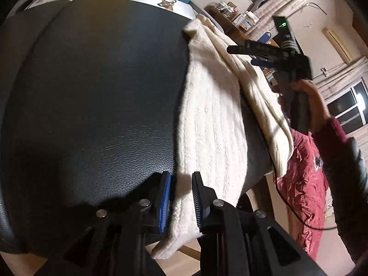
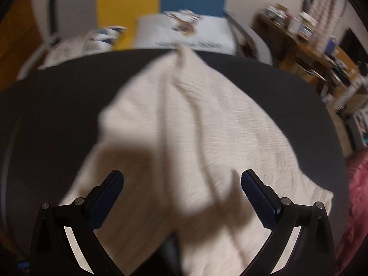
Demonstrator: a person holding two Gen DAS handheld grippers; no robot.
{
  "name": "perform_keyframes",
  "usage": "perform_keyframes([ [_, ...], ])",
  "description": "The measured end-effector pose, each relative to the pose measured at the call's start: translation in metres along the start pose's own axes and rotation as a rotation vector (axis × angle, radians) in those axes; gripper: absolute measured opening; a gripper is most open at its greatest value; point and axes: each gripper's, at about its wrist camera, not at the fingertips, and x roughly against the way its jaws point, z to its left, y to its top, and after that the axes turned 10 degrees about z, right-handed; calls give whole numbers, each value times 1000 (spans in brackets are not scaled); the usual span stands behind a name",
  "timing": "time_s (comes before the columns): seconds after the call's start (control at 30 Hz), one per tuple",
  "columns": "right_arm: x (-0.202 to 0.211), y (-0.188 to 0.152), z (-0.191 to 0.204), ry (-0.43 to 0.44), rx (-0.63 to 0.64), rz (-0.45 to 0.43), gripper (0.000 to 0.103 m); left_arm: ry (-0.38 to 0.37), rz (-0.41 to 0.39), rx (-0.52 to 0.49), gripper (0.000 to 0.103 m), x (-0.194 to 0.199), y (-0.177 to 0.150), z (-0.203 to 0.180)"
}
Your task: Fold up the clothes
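Observation:
A cream knit sweater [image 1: 214,119] lies spread on a black leather-like tabletop [image 1: 96,92], its right side hanging over the edge. My left gripper [image 1: 181,197] is at the sweater's near corner. The knit runs between its fingers, and the blue left pad [image 1: 166,197] stands slightly off the cloth, so the jaws look open. My right gripper [image 2: 181,191] hovers wide open over the sweater [image 2: 184,126], casting a shadow on it, with nothing between its fingers. From the left wrist, a hand holds the right gripper [image 1: 241,56] above the sweater's far edge.
A red quilted garment [image 1: 303,184] lies beyond the table's right side, with a black cable across it. A bed with white bedding [image 2: 184,32] sits behind the table. A cluttered wooden desk [image 2: 306,46] stands at the right. The right wrist view is motion-blurred.

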Motion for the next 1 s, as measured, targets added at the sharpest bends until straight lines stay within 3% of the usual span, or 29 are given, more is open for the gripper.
perform_keyframes([
  [0.1, 3, -14, 15, 47, 80, 15, 103, 16, 4, -23, 20, -4, 1, -7],
  [0.27, -30, -25, 20, 14, 78, 82, 103, 77, -5, -81, 22, -10, 6, -23],
  [0.4, -47, -24, 20, -3, 43, 95, 103, 203, -45, -137, 5, -14, 5, -37],
  [0.63, -45, -25, 15, -7, 25, 95, 103, 396, -101, -114, 4, -4, -4, -45],
  [0.77, -31, -34, 15, -14, 46, 92, 103, 434, -108, -85, 4, -1, 1, -30],
  [1.0, -2, -84, -13, -69, 5, 117, 103, 453, -138, -1, 5, 12, 11, 4],
])
